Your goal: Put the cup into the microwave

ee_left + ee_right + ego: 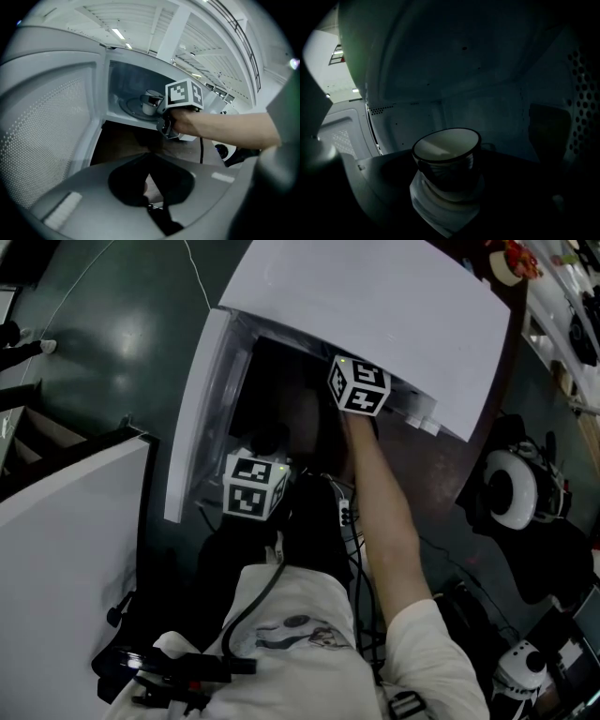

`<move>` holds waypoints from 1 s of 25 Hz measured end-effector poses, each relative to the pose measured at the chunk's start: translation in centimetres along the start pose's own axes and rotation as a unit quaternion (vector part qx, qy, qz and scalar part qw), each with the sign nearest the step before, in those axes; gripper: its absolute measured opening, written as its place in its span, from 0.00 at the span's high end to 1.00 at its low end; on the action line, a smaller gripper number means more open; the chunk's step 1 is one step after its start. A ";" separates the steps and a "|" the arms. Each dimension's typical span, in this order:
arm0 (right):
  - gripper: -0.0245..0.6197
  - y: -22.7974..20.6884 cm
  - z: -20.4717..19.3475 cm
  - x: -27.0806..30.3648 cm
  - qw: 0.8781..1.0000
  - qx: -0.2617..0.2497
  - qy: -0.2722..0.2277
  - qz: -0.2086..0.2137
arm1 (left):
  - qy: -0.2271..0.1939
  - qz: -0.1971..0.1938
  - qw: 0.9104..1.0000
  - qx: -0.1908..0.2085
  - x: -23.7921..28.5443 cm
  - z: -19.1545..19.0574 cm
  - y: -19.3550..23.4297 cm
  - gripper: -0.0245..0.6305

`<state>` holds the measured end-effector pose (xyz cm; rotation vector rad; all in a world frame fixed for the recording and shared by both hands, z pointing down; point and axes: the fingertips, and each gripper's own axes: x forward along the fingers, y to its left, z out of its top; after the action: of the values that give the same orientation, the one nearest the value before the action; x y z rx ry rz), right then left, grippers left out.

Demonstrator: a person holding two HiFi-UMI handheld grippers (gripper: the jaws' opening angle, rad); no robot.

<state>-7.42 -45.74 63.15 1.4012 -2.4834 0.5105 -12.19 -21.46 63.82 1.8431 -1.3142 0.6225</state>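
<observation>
While the microwave (366,306) stands with its door (51,136) swung wide to the left, the step in hand looks like the placing itself: the cup is already inside the cavity, and by my reading only the release remains.

Furthest left, the door's dotted mesh fills the side of the left gripper view. Next comes the left gripper (150,154), low in front of the opening and well apart from the cup. Its jaws are pressed together with nothing between them, so it has no share in the carry.

Right of it, inside the cavity, the cup (447,157) is dark outside and pale inside, with what looks like a small handle on its far right side. It sits over the glass turntable (129,108), tilted a little toward the camera in the right gripper view. I cannot tell whether its base rests flat on the plate. The right gripper (446,201) reaches in on the person's bare forearm (389,521), its pale jaw tips clamped low on the cup's near wall.

The next move, as I judge it, calls for three things:
- settling the cup flat on the turntable;
- parting the jaws enough to clear its wall;
- drawing the gripper straight back without brushing the cup or the cavity's side.

No brand, label or writing can be read. The microwave's shell is plain white, and the only print is the black-and-white square markers on the gripper cubes and a faint wordless drawing on the person's shirt (291,634).
</observation>
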 end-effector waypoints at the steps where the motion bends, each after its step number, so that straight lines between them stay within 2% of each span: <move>1: 0.32 0.0 -0.1 -0.1 1.000 0.003 0.002 0.003 | -0.001 0.000 1.000 0.001 0.0 0.0 0.0 0.96; 8: 0.30 0.3 -1.2 -1.0 1.000 0.001 0.017 0.013 | -0.004 -0.005 1.000 0.010 -0.1 -0.2 -0.6 0.96; 12: 0.30 1.0 -1.9 -3.8 1.000 -0.001 0.024 0.011 | -0.006 -0.005 1.000 0.014 -0.2 -0.4 -1.1 0.96; 14: 0.34 1.9 -2.1 -5.7 1.000 -0.007 0.027 0.013 | -0.010 -0.004 1.000 0.018 -0.2 -0.2 -1.4 0.96; 17: 0.45 3.6 -2.3 -8.6 0.999 -0.018 0.032 0.018 | -0.023 -0.003 0.999 0.030 -0.4 0.3 -1.9 0.96; 19: 0.57 4.4 -2.5 -10.8 0.999 -0.024 0.036 0.012 | -0.033 -0.004 0.999 0.033 -0.7 0.5 -2.1 0.96; 20: 0.63 4.6 -2.6 -12.1 0.999 -0.025 0.035 0.004 | -0.040 -0.006 0.999 0.033 -1.0 0.6 -2.3 0.96; 23: 0.92 5.0 -2.3 -16.3 0.999 -0.019 0.022 -0.028 | -0.074 -0.021 0.996 0.037 -2.5 1.5 -3.2 0.96; 24: 0.96 5.1 -2.1 -17.6 0.999 -0.017 0.018 -0.036 | -0.085 -0.026 0.995 0.041 -3.1 2.0 -3.5 0.96; 25: 0.96 5.4 -1.9 -18.8 0.999 -0.016 0.015 -0.042 | -0.095 -0.030 0.994 0.047 -3.6 2.4 -3.9 0.96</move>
<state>-2.39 -27.76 56.86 1.4672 -2.3870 0.4684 -9.94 -20.73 58.52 2.0534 -1.3656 0.4948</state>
